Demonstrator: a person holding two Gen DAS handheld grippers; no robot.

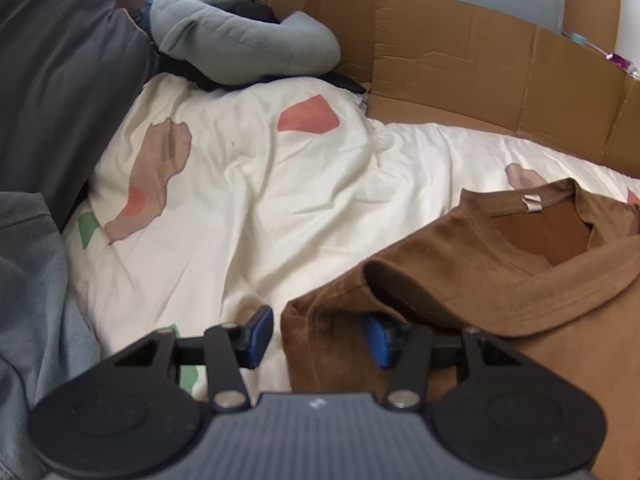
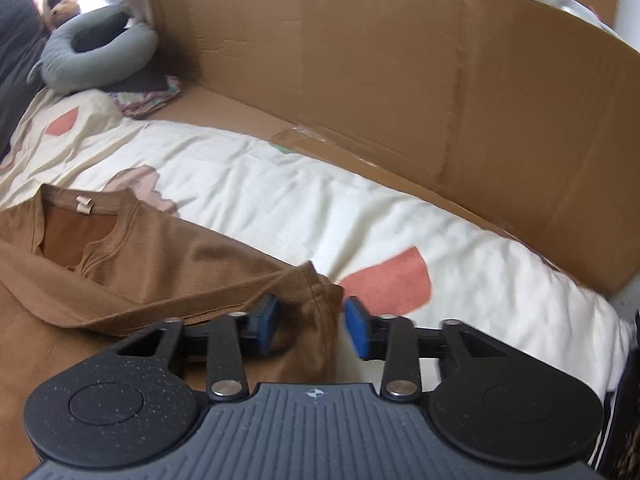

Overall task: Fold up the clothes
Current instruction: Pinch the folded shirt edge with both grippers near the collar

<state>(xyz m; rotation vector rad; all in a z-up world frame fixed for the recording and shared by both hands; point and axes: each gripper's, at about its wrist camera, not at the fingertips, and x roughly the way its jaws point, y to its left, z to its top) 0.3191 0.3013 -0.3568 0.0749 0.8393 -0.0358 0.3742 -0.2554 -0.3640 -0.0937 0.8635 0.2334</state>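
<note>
A brown T-shirt (image 1: 500, 280) lies flat on the white patterned bed cover (image 1: 280, 200), its collar and label facing up. In the left wrist view its left sleeve edge sits between the jaws of my left gripper (image 1: 318, 338). The right blue pad (image 1: 376, 340) is tucked under the sleeve's fold and the left pad stands clear of the cloth. In the right wrist view the other sleeve of the T-shirt (image 2: 160, 264) lies between the jaws of my right gripper (image 2: 312, 326), with a gap still showing at the right pad (image 2: 356, 328).
A cardboard wall (image 2: 360, 60) lines the far side of the bed cover (image 2: 320, 208). A grey ring cushion (image 1: 240, 40) and a dark pillow (image 1: 60, 80) lie at the head end, with a small stack of folded cloth (image 2: 148, 96) beside them. Grey-blue fabric (image 1: 32, 280) fills the left edge.
</note>
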